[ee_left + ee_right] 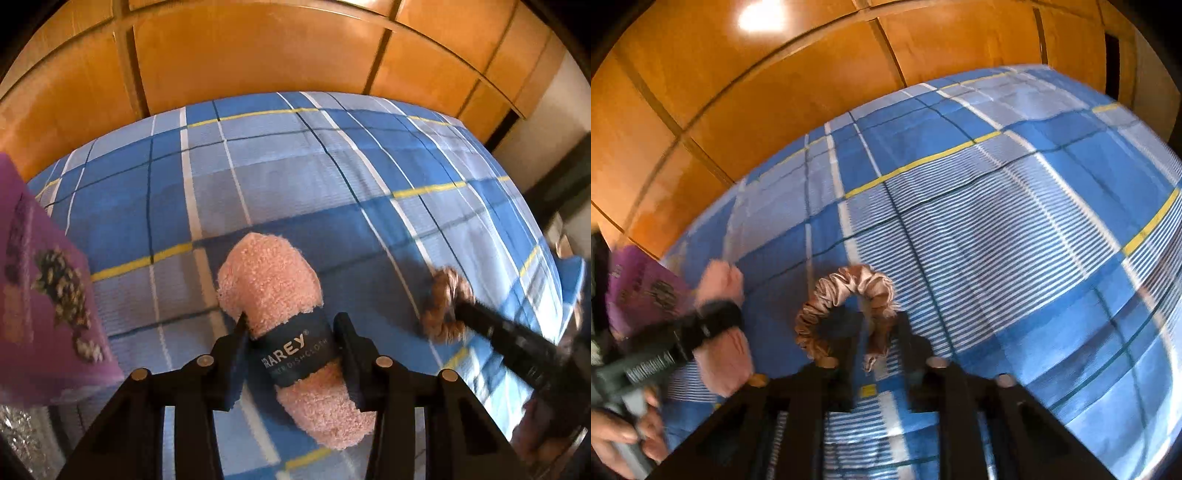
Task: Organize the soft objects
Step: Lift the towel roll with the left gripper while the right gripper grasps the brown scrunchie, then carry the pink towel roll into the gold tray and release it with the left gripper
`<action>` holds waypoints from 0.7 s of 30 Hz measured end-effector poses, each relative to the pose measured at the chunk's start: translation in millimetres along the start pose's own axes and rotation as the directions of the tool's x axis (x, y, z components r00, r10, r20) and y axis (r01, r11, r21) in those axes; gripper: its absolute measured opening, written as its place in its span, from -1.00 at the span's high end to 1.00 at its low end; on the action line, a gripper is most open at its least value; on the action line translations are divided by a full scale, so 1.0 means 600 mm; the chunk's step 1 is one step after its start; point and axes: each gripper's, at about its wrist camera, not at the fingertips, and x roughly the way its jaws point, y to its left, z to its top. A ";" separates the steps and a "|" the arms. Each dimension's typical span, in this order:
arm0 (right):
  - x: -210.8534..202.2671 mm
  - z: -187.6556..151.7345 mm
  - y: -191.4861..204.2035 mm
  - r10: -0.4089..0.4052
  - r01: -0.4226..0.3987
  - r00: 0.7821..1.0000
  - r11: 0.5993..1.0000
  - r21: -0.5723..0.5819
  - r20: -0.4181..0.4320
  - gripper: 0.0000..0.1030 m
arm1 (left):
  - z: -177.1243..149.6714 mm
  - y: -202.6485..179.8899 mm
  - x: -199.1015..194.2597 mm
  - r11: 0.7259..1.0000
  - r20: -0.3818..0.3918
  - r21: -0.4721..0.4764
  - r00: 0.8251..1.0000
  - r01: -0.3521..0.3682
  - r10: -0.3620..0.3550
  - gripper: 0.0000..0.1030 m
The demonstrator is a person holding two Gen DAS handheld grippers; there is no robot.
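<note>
Band on the pink rolled dishcloth (284, 314): a dark blue paper sleeve (295, 350) wraps its middle.
Top line on the sleeve: "RAREY" in white capitals with a registered mark, first letters cut off by the fold.
Second line on the sleeve: "DISHCLOTH", the word before it only partly readable.
Purple box (48, 295): print there, too blurred to read.

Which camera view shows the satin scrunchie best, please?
The right wrist view. There the satin scrunchie lies centred on the plaid bedsheet, its gathered ring clear, with the right hand-held gripper at it. In the left wrist view the scrunchie is only a blurred brown shape near the right edge.
</note>
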 end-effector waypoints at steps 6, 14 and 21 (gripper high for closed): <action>-0.012 0.008 0.014 0.031 -0.034 0.999 0.996 0.084 0.033 -0.35 | -0.045 0.007 -0.026 1.000 0.017 0.022 1.000 0.001 -0.001 0.15; 0.039 0.009 0.095 -0.204 0.202 0.979 0.974 -0.098 -0.004 0.45 | -0.060 0.000 -0.048 0.997 0.048 0.069 0.999 -0.015 0.012 0.15; 0.031 -0.010 0.091 -0.209 0.204 0.978 0.966 -0.161 -0.018 0.69 | 0.004 -0.014 -0.111 0.995 0.155 0.102 0.988 -0.010 -0.006 0.15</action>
